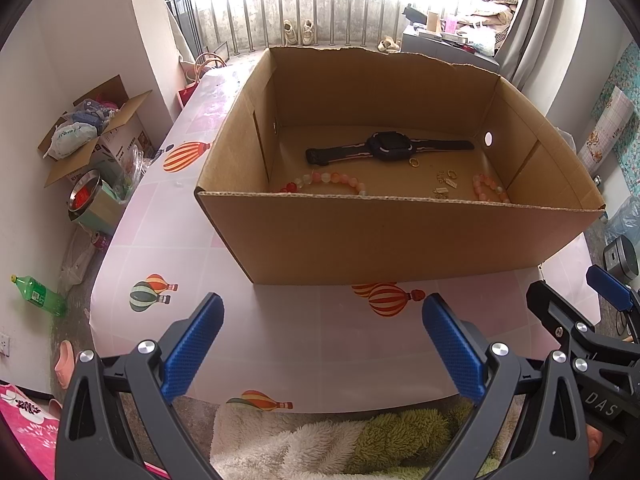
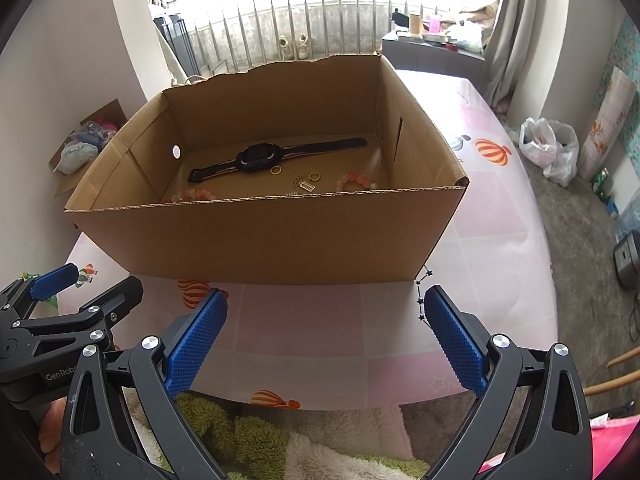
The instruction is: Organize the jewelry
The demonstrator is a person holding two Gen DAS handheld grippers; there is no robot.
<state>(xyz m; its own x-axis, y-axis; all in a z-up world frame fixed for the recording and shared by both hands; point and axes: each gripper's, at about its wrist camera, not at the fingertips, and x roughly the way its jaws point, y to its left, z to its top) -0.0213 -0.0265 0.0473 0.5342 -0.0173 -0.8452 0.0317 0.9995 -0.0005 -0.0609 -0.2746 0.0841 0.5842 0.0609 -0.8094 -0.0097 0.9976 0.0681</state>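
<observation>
An open cardboard box stands on the table. Inside lie a black watch, two pink bead bracelets, gold rings and small gold charms. My left gripper is open and empty, in front of the box's near wall. My right gripper is open and empty, also in front of the box. Each gripper shows at the edge of the other's view.
The table has a pink cloth with balloon prints. A fluffy green and white rug lies below its near edge. A cluttered box, a metal bowl and a green bottle stand on the floor at left. A white bag lies right.
</observation>
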